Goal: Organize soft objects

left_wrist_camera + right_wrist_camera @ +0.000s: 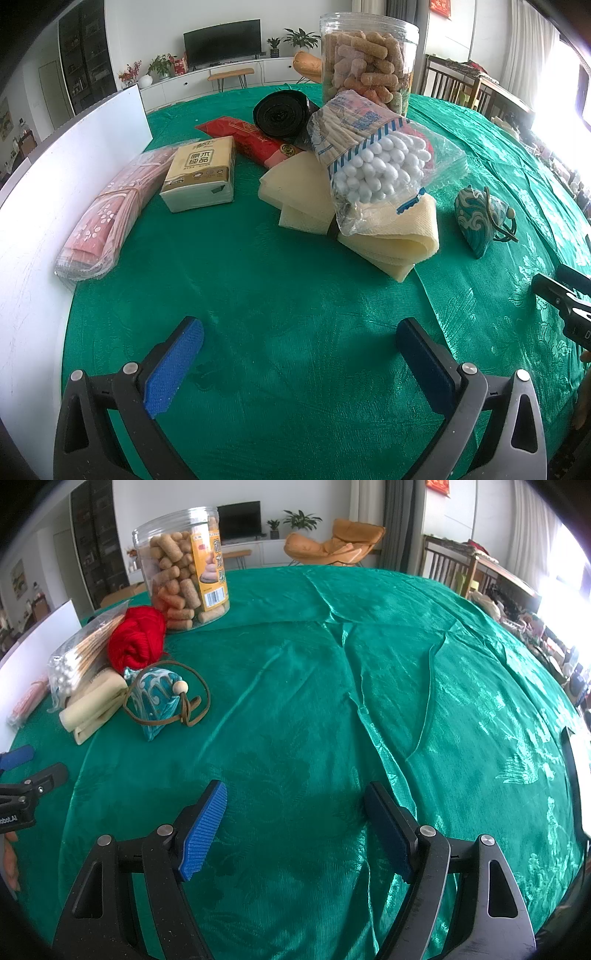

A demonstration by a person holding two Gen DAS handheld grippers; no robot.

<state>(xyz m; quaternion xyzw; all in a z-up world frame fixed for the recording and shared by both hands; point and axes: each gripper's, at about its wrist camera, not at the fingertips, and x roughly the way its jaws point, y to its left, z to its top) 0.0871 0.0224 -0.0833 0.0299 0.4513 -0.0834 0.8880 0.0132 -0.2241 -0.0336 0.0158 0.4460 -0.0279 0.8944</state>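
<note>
On the green tablecloth (280, 295) lie a pink cloth pack (107, 214), a tissue pack (201, 173), folded cream cloths (391, 236), a cotton swab bag (369, 162) resting on them, a teal pouch (480, 218) and a red packet (251, 142). The right wrist view shows a red yarn ball (136, 638), the teal pouch (159, 701), the cream cloths (96, 705) and the swab bag (77, 661). My left gripper (299, 332) is open and empty, short of the pile. My right gripper (295, 797) is open and empty over bare cloth.
A clear snack jar (367, 59) stands behind the pile, also in the right wrist view (183, 568). A black bag roll (282, 114) lies by it. A white board (55, 177) lines the left edge. The right gripper shows at the left view's edge (565, 295).
</note>
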